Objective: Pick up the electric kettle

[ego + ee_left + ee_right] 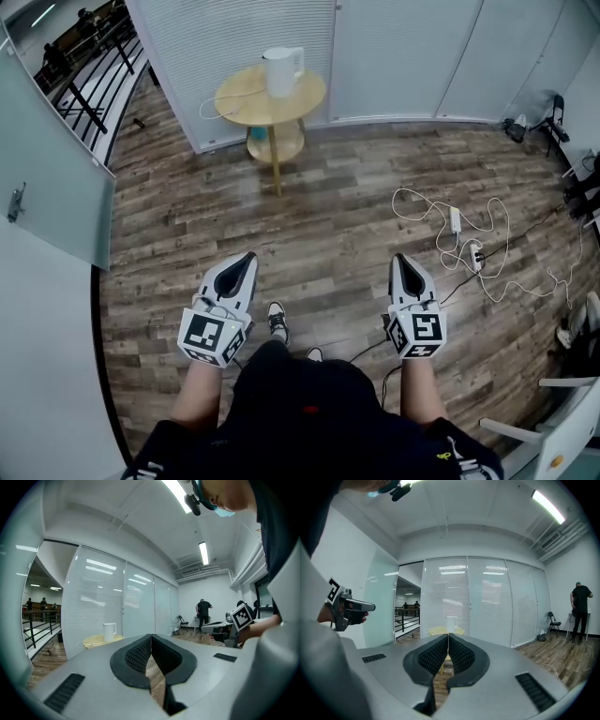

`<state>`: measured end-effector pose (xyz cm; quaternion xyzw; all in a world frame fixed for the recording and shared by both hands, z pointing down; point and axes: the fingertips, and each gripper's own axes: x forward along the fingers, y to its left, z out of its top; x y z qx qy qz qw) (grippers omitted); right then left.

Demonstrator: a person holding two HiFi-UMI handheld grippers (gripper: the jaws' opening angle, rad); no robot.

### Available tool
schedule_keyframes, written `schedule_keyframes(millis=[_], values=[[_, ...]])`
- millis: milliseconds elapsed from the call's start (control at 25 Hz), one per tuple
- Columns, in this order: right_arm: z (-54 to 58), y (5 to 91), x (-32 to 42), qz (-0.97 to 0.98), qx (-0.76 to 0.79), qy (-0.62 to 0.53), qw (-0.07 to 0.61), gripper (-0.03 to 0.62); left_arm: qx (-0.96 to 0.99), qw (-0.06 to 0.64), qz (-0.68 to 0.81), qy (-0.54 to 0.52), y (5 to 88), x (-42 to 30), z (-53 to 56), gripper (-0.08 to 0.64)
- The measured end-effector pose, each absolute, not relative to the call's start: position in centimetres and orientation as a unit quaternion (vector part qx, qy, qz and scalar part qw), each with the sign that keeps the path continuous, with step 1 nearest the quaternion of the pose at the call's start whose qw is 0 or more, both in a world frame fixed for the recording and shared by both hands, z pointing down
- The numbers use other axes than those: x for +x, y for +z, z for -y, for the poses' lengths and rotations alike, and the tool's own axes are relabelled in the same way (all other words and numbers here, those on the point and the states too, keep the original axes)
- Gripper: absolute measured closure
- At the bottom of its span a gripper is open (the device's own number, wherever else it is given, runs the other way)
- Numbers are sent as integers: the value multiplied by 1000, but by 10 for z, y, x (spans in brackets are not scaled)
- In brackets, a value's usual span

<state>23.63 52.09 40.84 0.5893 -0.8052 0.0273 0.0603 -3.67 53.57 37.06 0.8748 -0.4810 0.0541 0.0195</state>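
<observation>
A white electric kettle [282,70] stands on a round yellow wooden table [244,101] by the far blinds, its cord trailing off to the left. The kettle [109,632] appears small and far off in the left gripper view, and the kettle [451,623] sits straight ahead beyond the jaws in the right gripper view. My left gripper [247,257] and right gripper [400,258] are held side by side over the wood floor, well short of the table. Both are shut with nothing between the jaws.
A white cable and power strip [458,234] lie tangled on the floor at the right. A glass door [56,178] stands at the left. A white chair [553,441] is at the lower right. A person [580,611] stands far off to the right.
</observation>
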Motion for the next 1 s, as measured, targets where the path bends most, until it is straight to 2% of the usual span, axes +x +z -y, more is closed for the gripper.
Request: schedule_keyframes(millis=[440, 1000], values=[[-445, 417, 234, 792, 606, 31, 69, 566, 891, 23, 451, 53, 379, -31, -444, 537], [-274, 407, 132, 799, 595, 16, 82, 566, 888, 36, 456, 42, 380, -124, -284, 537]])
